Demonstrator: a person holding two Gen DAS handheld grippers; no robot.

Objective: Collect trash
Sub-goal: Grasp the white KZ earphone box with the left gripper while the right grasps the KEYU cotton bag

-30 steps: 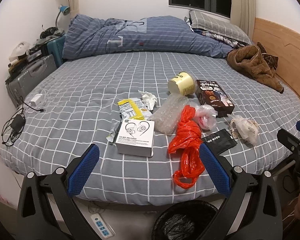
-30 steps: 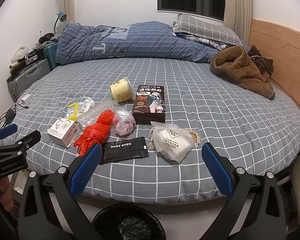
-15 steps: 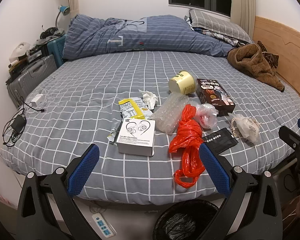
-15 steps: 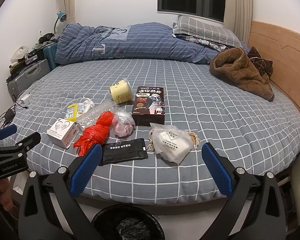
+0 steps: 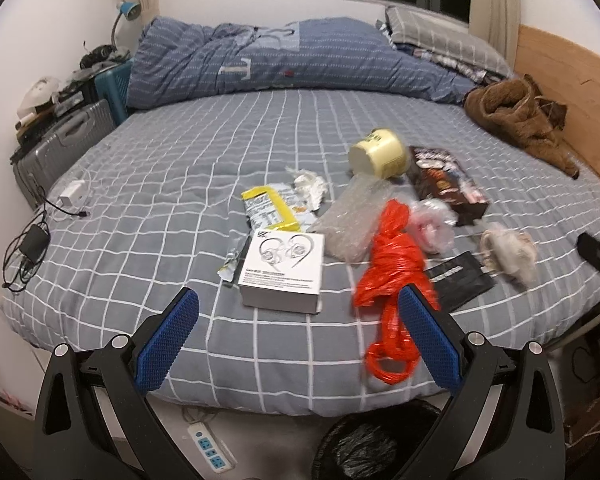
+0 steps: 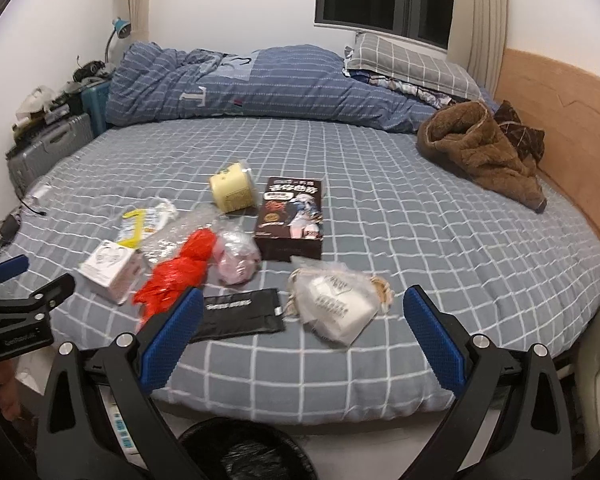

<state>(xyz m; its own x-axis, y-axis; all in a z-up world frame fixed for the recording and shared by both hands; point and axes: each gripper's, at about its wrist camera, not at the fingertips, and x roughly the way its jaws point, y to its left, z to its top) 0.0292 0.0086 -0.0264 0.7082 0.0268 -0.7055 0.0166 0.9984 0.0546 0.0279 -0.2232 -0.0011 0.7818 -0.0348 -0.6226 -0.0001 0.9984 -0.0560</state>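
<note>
both claws spread, trash all on the bed

left claw (image 5: 298,344) spread wide, nothing between the blue pads; it hangs over the near edge of the bed (image 5: 180,184). right claw (image 6: 304,344) likewise spread and empty, over the same edge.

hidden / hard to read:
- bin (image 5: 374,440) sits on the floor below the bed edge, cut off by the frame bottom and partly behind the claw arms in both views
- right side of the left view is motion-blurred; mask pack (image 6: 336,304) reads clearly only in the right view
- black pouch (image 6: 240,314) partly behind the right claw's left finger
- red plastic bag (image 5: 392,276) lower end partly behind the left claw's right finger
- small foil scrap beside the white box, can't tell what it is

count on the bed: 1 white earphone box (image 5: 282,268), 1 yellow wrapper (image 5: 270,210), 1 crumpled tissue (image 5: 310,188), 1 bubble wrap (image 5: 352,220), 1 yellow cup (image 5: 378,154) on its side, 1 dark box (image 6: 292,218), 1 pink-white bag (image 6: 236,258).
</note>
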